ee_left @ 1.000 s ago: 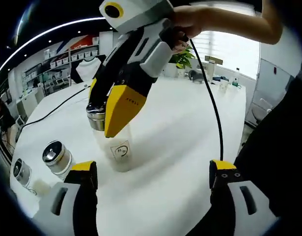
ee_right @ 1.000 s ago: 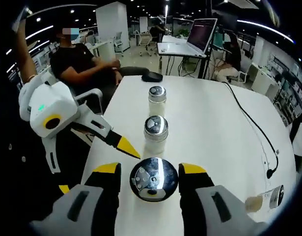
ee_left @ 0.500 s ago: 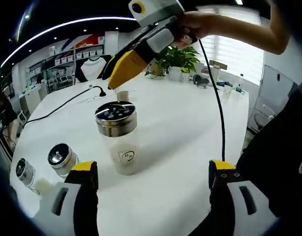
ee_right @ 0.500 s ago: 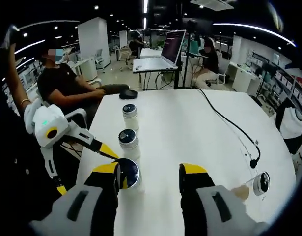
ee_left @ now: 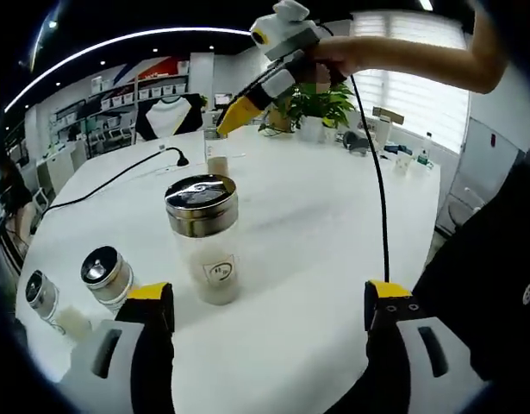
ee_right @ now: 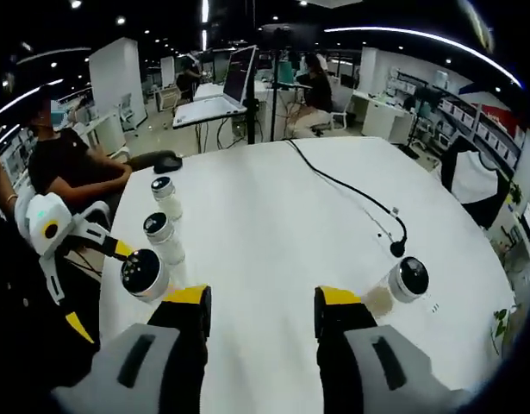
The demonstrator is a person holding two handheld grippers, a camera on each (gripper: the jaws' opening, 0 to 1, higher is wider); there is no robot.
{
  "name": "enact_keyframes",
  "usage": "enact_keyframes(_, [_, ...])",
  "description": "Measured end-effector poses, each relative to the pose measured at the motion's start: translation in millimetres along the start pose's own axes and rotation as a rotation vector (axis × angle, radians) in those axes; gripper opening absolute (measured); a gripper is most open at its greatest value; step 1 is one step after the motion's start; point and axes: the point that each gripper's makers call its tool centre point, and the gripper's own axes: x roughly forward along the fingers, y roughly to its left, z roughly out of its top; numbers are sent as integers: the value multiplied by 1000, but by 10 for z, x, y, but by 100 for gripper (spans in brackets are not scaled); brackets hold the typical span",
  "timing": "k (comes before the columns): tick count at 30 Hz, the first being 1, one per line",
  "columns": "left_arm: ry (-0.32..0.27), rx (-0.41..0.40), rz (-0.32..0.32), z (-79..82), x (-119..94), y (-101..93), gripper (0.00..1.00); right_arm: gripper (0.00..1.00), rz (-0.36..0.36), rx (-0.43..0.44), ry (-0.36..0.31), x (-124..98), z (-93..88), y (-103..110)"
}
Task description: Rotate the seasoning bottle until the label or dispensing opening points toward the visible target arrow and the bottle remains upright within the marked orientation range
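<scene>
Here, a white tabletop (ee_left: 316, 224) is seen across both views, in an open office with strip lights overhead. In the left gripper view, the bottle (ee_left: 204, 237), clear-bodied with a metal shaker lid, stands upright at centre left of the frame, its small round label facing the camera. The left gripper (ee_left: 265, 315) sits at the bottom edge with its yellow-tipped fingers spread wide apart and nothing held between them; the bottle is just above the left finger, apart from it. Two smaller jars (ee_left: 105, 276) stand at lower left. The right gripper (ee_left: 247, 105) is held aloft at the top of the frame by a hand (ee_left: 338, 56), well clear of the bottle. A black cable (ee_left: 377, 185) hangs from it across the tabletop. Shelves and a potted plant (ee_left: 321, 99) line the far wall.

In the right gripper view, the right gripper (ee_right: 260, 310) has its fingers apart and empty at the bottom centre. The bottle (ee_right: 144, 274) stands at lower left, in a row with the two jars. A laptop (ee_right: 215, 95) sits on a desk beyond, and a seated person (ee_right: 71, 164) is at the left.
</scene>
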Motion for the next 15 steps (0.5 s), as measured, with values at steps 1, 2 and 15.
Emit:
enact_keyframes(1, [5, 6, -6, -8, 4, -14, 97, 46, -14, 19, -11, 3, 16, -75])
enact_keyframes(2, [2, 4, -4, -1, 3, -8, 97, 46, -32, 11, 2, 0, 0, -128])
enact_keyframes(15, [-16, -30, 30, 97, -17, 44, 97, 45, -270, 11, 31, -2, -44, -982])
